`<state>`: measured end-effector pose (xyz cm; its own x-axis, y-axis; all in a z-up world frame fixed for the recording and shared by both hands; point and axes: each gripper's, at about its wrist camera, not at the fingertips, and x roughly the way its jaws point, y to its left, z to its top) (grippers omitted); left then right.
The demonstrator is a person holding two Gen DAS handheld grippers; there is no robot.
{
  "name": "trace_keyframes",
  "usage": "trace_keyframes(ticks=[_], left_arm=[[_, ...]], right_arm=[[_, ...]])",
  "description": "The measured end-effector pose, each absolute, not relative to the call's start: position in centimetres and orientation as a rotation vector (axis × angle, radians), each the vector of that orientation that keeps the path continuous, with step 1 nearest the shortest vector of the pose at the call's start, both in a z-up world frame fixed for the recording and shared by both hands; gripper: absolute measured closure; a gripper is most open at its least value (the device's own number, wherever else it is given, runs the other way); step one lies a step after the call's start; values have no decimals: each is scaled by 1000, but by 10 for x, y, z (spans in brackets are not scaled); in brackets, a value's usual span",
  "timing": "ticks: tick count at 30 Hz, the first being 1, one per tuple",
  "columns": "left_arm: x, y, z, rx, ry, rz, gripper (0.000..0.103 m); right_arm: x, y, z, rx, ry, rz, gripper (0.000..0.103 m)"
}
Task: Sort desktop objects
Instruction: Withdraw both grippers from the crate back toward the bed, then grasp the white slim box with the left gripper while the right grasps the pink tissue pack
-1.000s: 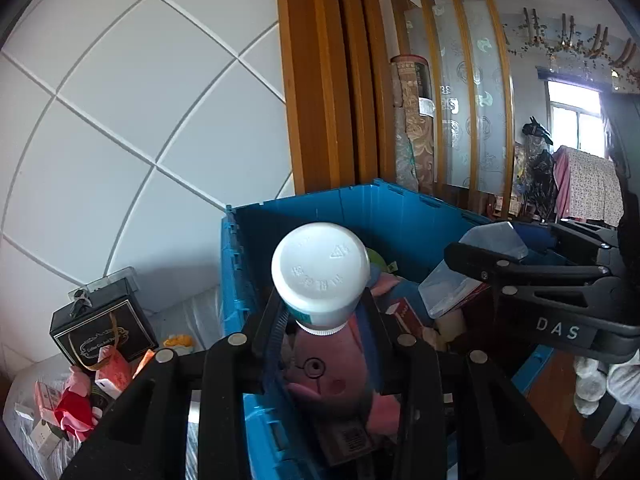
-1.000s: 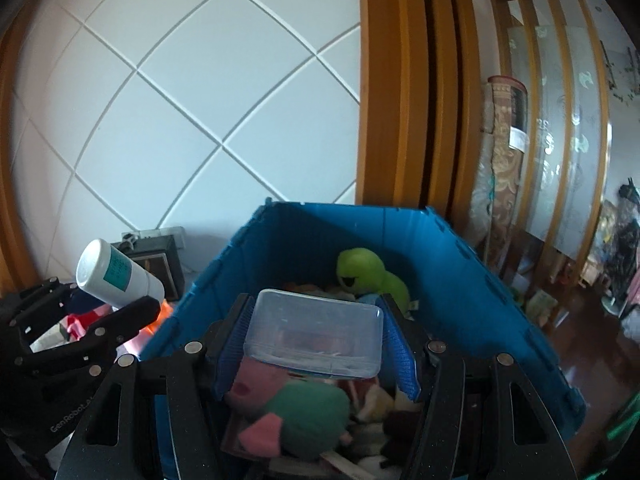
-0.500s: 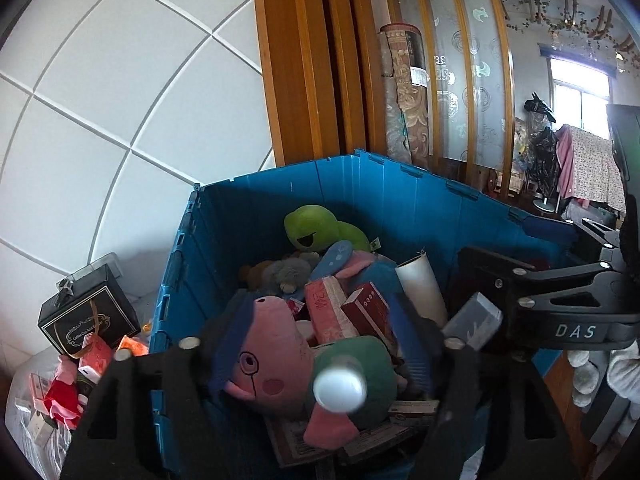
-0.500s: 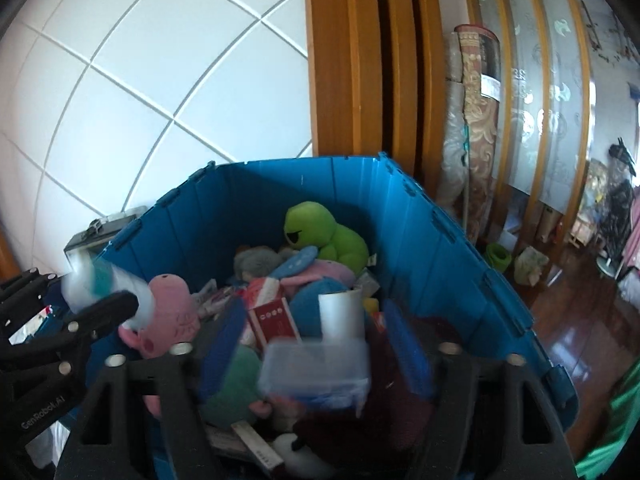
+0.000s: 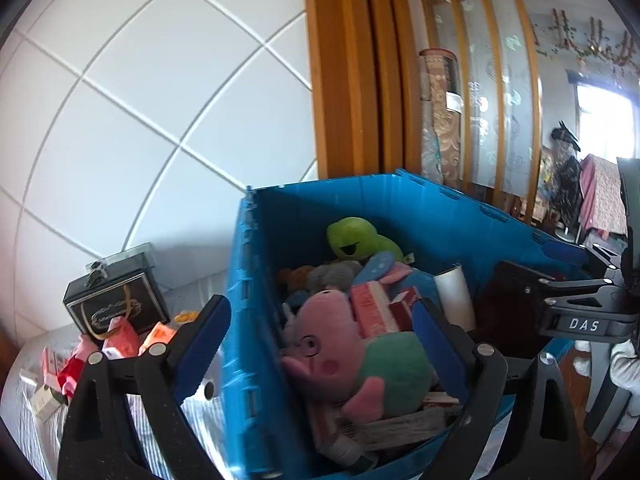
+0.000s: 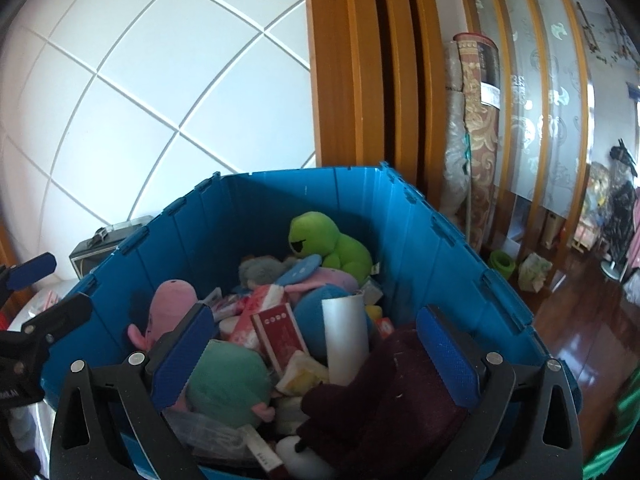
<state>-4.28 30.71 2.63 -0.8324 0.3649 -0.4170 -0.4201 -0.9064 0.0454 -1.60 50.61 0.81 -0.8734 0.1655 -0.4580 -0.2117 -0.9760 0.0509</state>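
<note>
**Both grippers empty above the filled blue crate**

The left gripper [image 5: 320,328] has its fingers wide and opening further, nothing between the pads; it straddles the near left wall of the blue crate [image 5: 256,280]. The right gripper [image 6: 316,344] is likewise wide, opening, and empty above the crate interior. Inside lie a pink pig plush [image 5: 320,344], a green frog plush [image 6: 332,240], a red box [image 6: 282,332] and a white roll [image 6: 346,336]. A white bottle [image 5: 344,450] is partly buried at the near edge, its label unreadable. Items left of the crate on the desk [image 5: 36,436], beside a black box [image 5: 116,308], are blurred.
</note>
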Motion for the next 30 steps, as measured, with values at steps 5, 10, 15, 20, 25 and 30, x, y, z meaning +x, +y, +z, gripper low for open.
trace_keyframes(ticks=[5, 10, 15, 20, 25, 30], left_arm=[[-44, 245, 23, -589, 102, 2750, 4], [-49, 170, 12, -642, 21, 2864, 3], [-55, 76, -10, -769, -87, 2985, 3], [-63, -23, -41, -936, -132, 3101, 3], [-74, -133, -82, -1148, -192, 3172, 3], [-98, -249, -120, -1395, -300, 3177, 3]], right_arm=[[-15, 479, 17, -649, 136, 2897, 0], [-15, 432, 35, -559, 143, 2991, 0], [-25, 363, 49, -512, 124, 3108, 0], [-49, 288, 52, -555, 72, 3216, 0], [-89, 214, 43, -694, 26, 3295, 0], [-145, 140, 23, -919, -15, 3336, 0]])
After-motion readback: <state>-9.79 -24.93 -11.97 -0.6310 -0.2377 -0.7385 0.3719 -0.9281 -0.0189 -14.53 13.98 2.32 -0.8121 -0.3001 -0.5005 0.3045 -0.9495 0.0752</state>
